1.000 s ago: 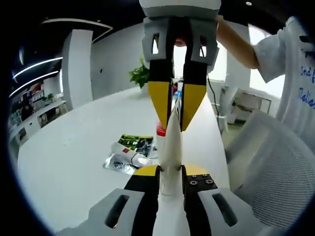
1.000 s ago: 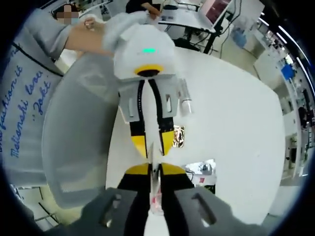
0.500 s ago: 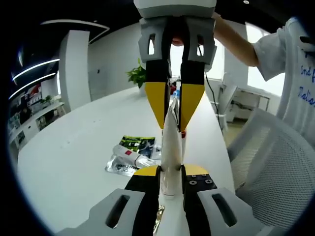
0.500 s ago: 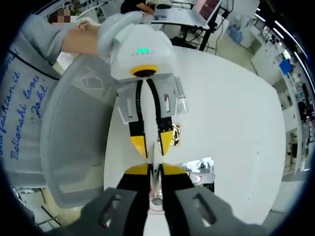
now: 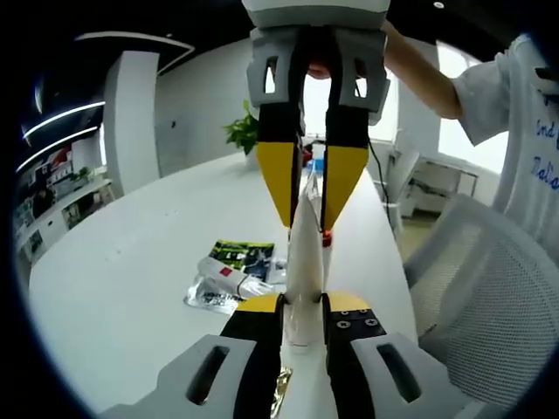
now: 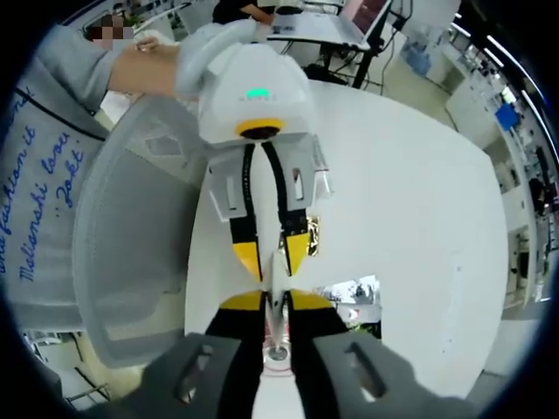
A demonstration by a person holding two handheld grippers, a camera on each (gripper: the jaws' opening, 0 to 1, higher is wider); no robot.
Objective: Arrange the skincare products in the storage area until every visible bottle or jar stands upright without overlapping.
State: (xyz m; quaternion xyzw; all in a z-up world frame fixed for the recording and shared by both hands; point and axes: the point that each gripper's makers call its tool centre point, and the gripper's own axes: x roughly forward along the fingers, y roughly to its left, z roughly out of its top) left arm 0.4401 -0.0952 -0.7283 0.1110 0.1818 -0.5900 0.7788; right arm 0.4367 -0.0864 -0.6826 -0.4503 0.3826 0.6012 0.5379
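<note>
Both the left gripper (image 5: 302, 305) and the right gripper (image 5: 308, 196) pinch one slim white plastic tube (image 5: 302, 253), held above the white table (image 5: 131, 279) near the foil sachets (image 5: 223, 278); uneven pulling could make it slip and topple.

tube (image 5: 304, 253): white body, red cap at far end
left gripper (image 5: 302, 307): grey shell, black jaws, yellow tips
right gripper (image 5: 309, 185): white-grey housing, black jaws, yellow tips, 12 o'clock in left gripper view
left gripper in right gripper view: white housing, green light, yellow ring
table (image 5: 131, 279): plain white
sachet (image 5: 244, 254): black and green print with white, 9 o'clock of tube
small tube (image 5: 223, 271): white, red label patch
foil pack (image 5: 208, 295): silver, dark print
gold sachet (image 6: 312, 237): shiny gold-brown
chair (image 5: 476, 297): pale grey mesh
plant (image 5: 248, 133): green leaves
shirt (image 5: 534, 148): white, blue script lettering
</note>
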